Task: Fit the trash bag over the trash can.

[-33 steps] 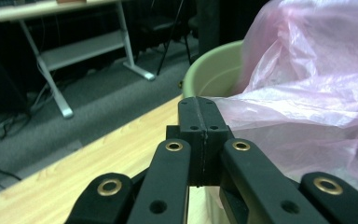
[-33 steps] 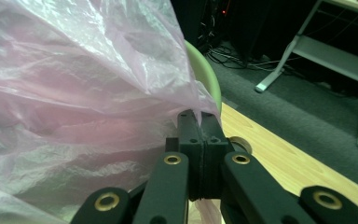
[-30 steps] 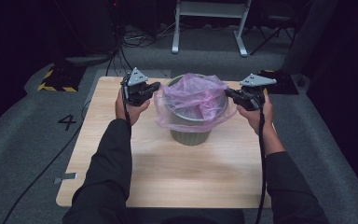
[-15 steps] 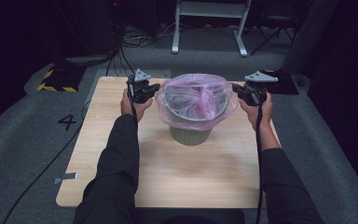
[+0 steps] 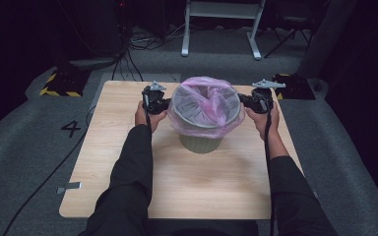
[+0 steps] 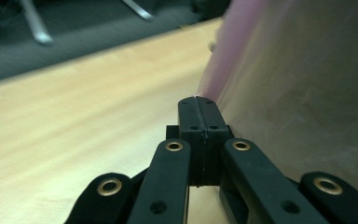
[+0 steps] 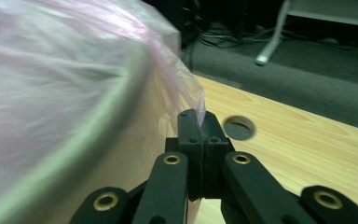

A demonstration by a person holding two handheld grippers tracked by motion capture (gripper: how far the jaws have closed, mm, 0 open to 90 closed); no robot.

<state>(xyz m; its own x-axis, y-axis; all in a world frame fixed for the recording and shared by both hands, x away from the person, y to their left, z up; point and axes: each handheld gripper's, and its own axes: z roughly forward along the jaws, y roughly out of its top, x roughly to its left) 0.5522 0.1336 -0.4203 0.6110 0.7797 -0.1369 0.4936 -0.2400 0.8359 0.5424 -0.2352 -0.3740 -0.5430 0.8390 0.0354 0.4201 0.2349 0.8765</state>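
A grey-green bin [image 5: 200, 140] stands on the wooden table [image 5: 128, 98], lined with a thin pink plastic bag [image 5: 211, 101] whose rim is folded over the bin's edge. My left gripper [image 5: 163, 104] is at the bin's left side, shut on the edge of the bag [image 6: 209, 79], with film pinched between its pads [image 6: 189, 116]. My right gripper [image 5: 242, 101] is at the bin's right side, likewise shut on the bag's edge [image 7: 189, 95]. Both sit just below the bin's rim [image 7: 98, 121].
The table has a round cable hole [image 7: 239, 127] near the right gripper. Dark carpet surrounds the table, with a white metal frame [image 5: 221, 24], cables [image 5: 142, 42] and a yellow-black striped block [image 5: 59, 84] beyond its far edge.
Both grippers have come down beside the bin, drawing the bag's edge down over the rim. The bag, puffed up above the bin before, now lies stretched over it.
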